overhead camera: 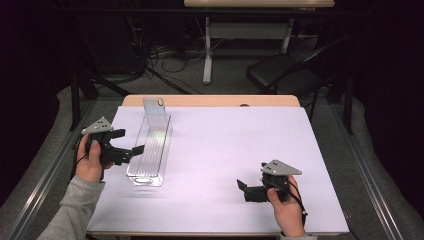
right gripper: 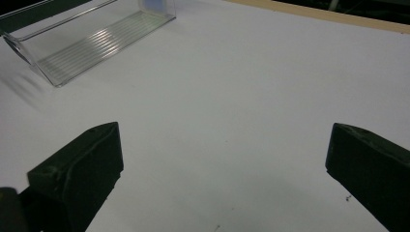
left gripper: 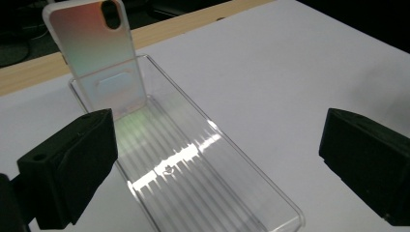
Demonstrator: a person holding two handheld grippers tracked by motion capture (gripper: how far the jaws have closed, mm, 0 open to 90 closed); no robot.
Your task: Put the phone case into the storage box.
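Long clear plastic tray w/ ribbed floor [overhead camera: 150, 150] lies left of centre in the high view, on the white sheet covering the bench [overhead camera: 225, 165], long axis running from lower frame toward the upper edge. Iridescent phone case w/ oval camera cutout [overhead camera: 154, 113] stands upright at the tray's far end, leaning on the end wall; in the left gripper view it sits upper left [left gripper: 96, 58], w/ the tray [left gripper: 193, 164] stretching down toward lower right. Left gripper [overhead camera: 122, 143], held in the person's left hand [overhead camera: 91, 162], is just beside the tray's left wall, lower jaw tip at or touching the wall – can't tell which; jaws wide apart, nothing between them but the tray beyond. Right gripper [overhead camera: 242, 186], in the right hand [overhead camera: 286, 210], is lower right of the high view, well apart from the tray, jaws pointing left & spread open over bare sheet. Right gripper view has the tray at upper left [right gripper: 92, 43]. Wooden bench edge [overhead camera: 210, 100] runs along the top of the sheet.
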